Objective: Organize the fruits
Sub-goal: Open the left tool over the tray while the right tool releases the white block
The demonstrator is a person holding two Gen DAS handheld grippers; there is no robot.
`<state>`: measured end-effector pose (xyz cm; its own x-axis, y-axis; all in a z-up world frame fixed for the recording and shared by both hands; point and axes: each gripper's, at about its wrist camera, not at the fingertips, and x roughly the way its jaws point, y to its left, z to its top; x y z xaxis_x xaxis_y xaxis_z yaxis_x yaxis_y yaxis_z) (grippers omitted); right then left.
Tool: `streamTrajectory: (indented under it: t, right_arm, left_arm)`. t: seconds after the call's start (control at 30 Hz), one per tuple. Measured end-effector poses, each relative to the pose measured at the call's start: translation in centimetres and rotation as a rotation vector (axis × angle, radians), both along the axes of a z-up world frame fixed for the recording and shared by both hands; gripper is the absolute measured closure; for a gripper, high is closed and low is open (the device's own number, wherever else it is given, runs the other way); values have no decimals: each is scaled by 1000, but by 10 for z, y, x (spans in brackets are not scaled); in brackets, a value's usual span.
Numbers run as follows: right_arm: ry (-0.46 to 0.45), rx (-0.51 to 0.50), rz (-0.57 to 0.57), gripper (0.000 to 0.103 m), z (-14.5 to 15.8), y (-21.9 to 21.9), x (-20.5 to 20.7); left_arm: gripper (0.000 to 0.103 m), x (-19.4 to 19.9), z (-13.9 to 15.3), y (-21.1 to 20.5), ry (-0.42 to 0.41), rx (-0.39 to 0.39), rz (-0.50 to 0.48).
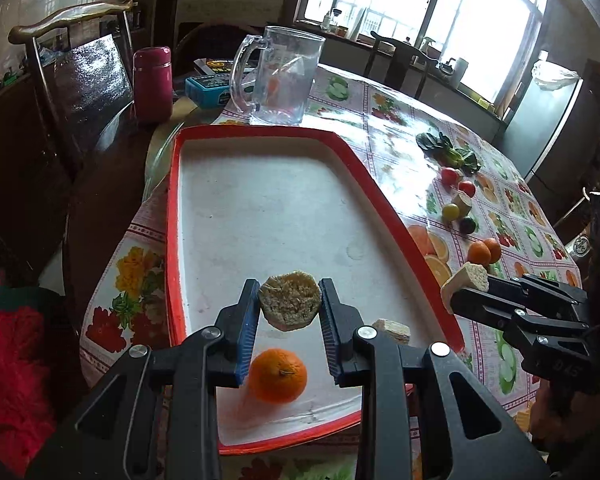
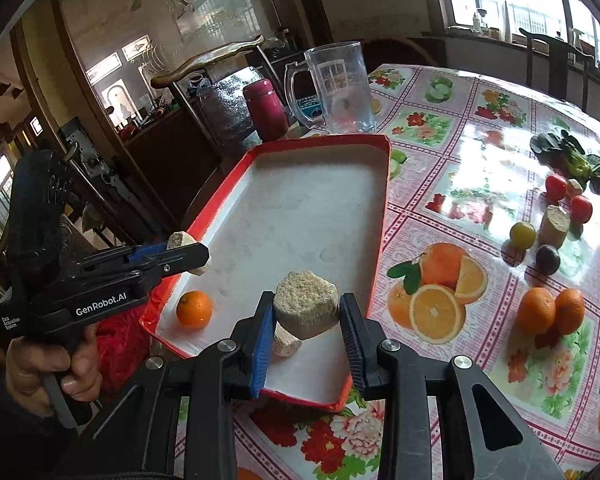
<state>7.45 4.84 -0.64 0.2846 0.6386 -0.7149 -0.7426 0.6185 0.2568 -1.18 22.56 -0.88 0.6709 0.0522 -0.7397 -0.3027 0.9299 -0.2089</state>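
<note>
Left wrist view: left gripper clenched on a fibrous, pithy cane chunk, held over the near end of the red-rimmed tray; glossy orange below on the matte white floor. Best lowered beside the orange, then released gently.

Right wrist view: right gripper grasping another coarse, faceted chunk above the tray's near right corner; more round fruit waiting near the oilcloth table's right edge.
</note>
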Motion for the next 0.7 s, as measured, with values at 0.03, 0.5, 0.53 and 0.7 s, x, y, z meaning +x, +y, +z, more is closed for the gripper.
streamTrajectory:
  t: [0.03,0.5,0.53,0.7]
  right_arm:
    - [6,-3,4,70,-2,5,2]
    - [49,-79,70,70,-33,57,19]
    - [53,-86,74,70,-36,59,19]
    - [61,-99,81,66,-42,60,18]
  left_arm:
    - [76,1,-2,3,4,-3,5]
    - [76,17,-27,25,65,-26,33]
    - [76,18,-29,26,73,-24,32]
    - [76,19,-32,23,96,-2,29]
